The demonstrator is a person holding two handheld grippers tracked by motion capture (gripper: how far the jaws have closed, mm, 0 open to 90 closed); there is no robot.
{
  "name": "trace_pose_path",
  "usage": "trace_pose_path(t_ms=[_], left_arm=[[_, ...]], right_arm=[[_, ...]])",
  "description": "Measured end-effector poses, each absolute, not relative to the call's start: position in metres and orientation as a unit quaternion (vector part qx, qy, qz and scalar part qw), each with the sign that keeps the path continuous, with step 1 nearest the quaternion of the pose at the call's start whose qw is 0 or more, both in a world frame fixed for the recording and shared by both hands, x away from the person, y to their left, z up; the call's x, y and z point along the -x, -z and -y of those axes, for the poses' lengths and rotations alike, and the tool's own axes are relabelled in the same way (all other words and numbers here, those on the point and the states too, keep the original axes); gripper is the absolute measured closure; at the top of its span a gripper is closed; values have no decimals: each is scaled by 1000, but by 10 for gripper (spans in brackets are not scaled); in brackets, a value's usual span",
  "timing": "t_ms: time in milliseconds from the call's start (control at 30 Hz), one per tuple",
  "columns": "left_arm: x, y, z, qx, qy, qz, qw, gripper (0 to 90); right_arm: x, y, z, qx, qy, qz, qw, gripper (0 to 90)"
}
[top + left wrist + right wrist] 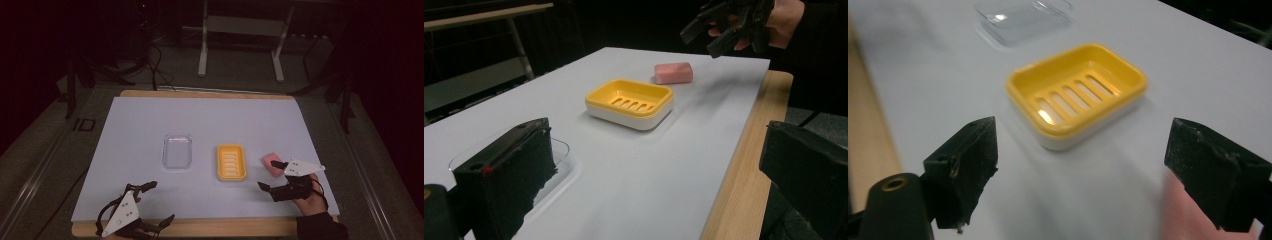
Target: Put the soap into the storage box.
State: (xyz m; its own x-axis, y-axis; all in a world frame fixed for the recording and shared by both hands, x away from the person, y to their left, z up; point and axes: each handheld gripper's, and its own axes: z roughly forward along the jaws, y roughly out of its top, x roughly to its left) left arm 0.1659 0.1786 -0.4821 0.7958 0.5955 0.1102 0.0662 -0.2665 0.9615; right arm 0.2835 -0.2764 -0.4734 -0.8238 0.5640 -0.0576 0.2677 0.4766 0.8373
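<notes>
No legible text, label, brand, number or sign appears in any view. The yellow slotted plastic soap dish (231,162) and the pink soap bar (270,161) carry no readable markings.

Lab-type recording setup, judged from the surroundings. A wooden table (200,93) is covered with a plain pale sheet (150,130). The room beyond is kept dark, with grey carpeted floor (240,65). Loose cables (157,70) are seen trailing past the table's far edge. A white metal bench frame (202,47) is parked behind. No household furnishing is seen.
</notes>
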Motion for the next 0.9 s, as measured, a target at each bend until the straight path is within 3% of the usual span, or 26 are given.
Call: trace_pose_path(t_ms=[567,867,900], left_arm=[[-166,482,-178,-762,-236,-217,562,17],[-165,482,-177,-762,-239,-219,560,17],[-165,483,-177,-763,-241,-218,559,17]], right_arm=[[-295,472,295,-372,-352,-836,197,136],[-303,476,297,-409,-289,-850,166,134],[-306,476,299,-434,-280,-845,141,134]])
